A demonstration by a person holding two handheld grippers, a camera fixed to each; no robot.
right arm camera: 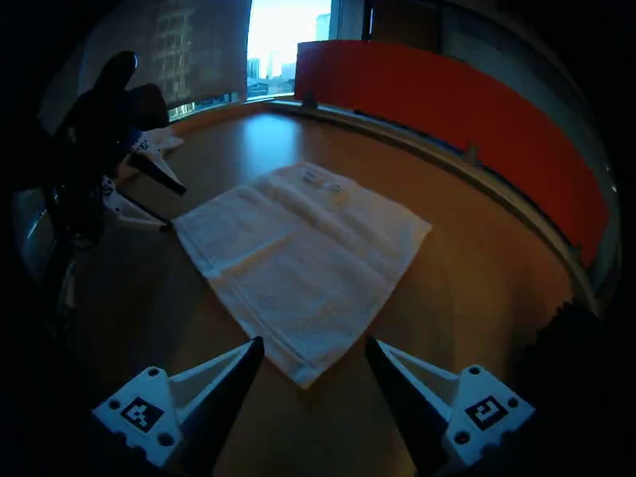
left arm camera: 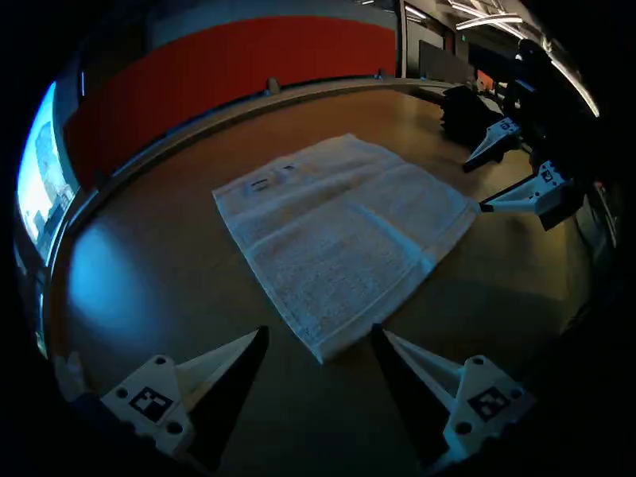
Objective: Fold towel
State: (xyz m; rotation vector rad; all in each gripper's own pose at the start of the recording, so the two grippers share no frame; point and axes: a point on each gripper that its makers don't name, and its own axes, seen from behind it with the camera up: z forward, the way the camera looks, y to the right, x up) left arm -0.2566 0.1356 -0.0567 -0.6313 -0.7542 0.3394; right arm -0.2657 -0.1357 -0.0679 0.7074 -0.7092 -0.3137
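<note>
A white towel [left arm camera: 342, 230] lies spread flat on the brown table [left arm camera: 159, 270], with a small label near its far edge. My left gripper [left arm camera: 318, 330] is open, and the towel's near corner sits between its fingertips. Farther off at the towel's right corner, my right gripper [left arm camera: 473, 188] is open too. In the right gripper view the towel [right arm camera: 302, 246] reaches with one corner into the gap of my open right gripper [right arm camera: 312, 342]. The left gripper [right arm camera: 176, 208] shows at the towel's left corner, held by a dark figure.
A red wall panel [left arm camera: 230, 63] runs behind the table's raised back edge [left arm camera: 238, 111]. A bright window [right arm camera: 286, 40] lies beyond the table. A person's dark shape [right arm camera: 95, 135] stands at the table side. Bare tabletop [right arm camera: 493, 262] surrounds the towel.
</note>
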